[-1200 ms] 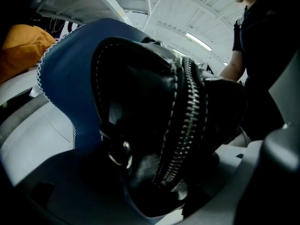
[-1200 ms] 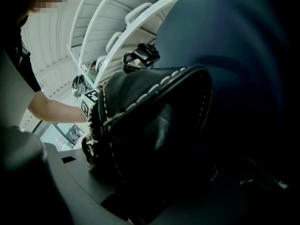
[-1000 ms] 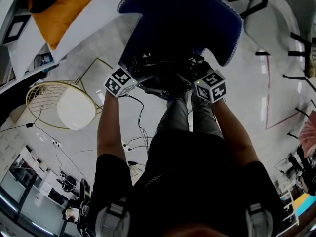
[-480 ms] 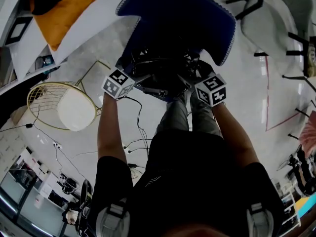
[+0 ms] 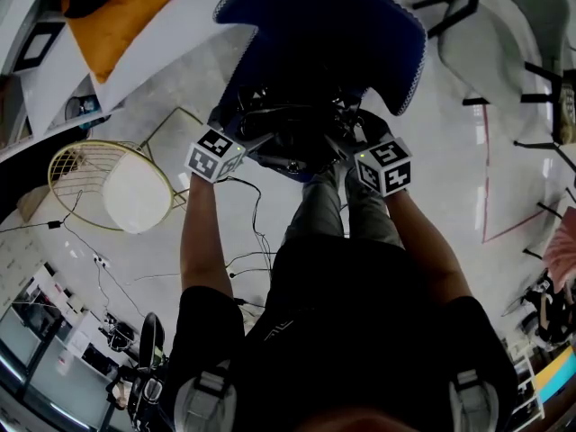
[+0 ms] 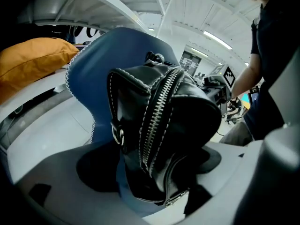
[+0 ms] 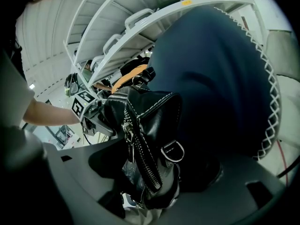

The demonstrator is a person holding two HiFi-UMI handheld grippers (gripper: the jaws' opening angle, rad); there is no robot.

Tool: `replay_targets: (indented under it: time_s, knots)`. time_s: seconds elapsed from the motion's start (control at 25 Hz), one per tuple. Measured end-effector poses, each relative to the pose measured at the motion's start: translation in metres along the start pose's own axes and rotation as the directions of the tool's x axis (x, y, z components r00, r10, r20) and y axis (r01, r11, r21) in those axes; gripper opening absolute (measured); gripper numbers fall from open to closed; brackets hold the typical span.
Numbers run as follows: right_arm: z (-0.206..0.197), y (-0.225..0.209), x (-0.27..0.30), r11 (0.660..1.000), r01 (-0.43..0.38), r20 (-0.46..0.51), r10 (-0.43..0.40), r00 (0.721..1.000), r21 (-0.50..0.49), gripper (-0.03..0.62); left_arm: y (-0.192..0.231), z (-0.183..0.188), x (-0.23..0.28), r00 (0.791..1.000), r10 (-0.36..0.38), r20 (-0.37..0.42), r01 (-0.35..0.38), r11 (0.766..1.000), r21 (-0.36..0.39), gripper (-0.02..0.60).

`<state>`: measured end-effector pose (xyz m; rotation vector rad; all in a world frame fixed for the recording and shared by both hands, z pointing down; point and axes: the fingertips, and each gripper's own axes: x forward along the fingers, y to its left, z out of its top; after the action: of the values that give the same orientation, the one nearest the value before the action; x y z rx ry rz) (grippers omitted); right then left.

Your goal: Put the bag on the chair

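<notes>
Bag (image 5: pixel 292 138) sits at the chair (image 5: pixel 324 34) seat's front edge, long axis running left tool (image 6: pixel 150 172) to right tool (image 7: pixel 154 172). Both tools' jaws have just been opening and stand spread, with a bag end between each pair.

The head view looks steeply down from above the person (image 5: pixel 351 322), taking in the floor (image 5: pixel 450 169) from well off; the chair (image 5: pixel 324 34) lies at its upper edge. The left gripper view sits low and very near one end of the bag (image 6: pixel 164 125), looking along its own jaws; the right gripper view faces the opposite end equally closely, so the two look towards each other. All three views share the bag and the blue chair.
</notes>
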<state>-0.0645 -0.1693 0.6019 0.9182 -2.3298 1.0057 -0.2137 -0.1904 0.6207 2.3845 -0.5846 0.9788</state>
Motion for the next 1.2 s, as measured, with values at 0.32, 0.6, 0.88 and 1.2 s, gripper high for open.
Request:
replay_targets:
  time_s: [0.32,0.6,0.88,1.2]
  knots:
    - [-0.005,0.001,-0.021,1.000,0.020,0.028,-0.020,0.999,-0.006,0.299,0.001,-0.005,-0.018,0.993,0.106,0.056,-0.100,0.990,-0.104,0.413]
    - [-0.015,0.013,-0.035,1.000,-0.001,0.021,0.002,1.000,-0.024,0.299,-0.014,-0.003,-0.024,0.986,0.140,0.086,-0.127,0.982,-0.139,0.413]
    - [-0.014,0.021,-0.051,0.999,-0.018,0.048,0.020,0.999,-0.039,0.296,-0.042,0.015,-0.029,0.966,0.205,0.160,-0.175,0.967,-0.183,0.173]
    - [0.003,0.025,-0.069,0.997,0.013,0.115,-0.004,0.993,-0.075,0.074,-0.076,0.037,-0.025,0.940,0.276,0.200,-0.226,0.944,-0.239,0.025]
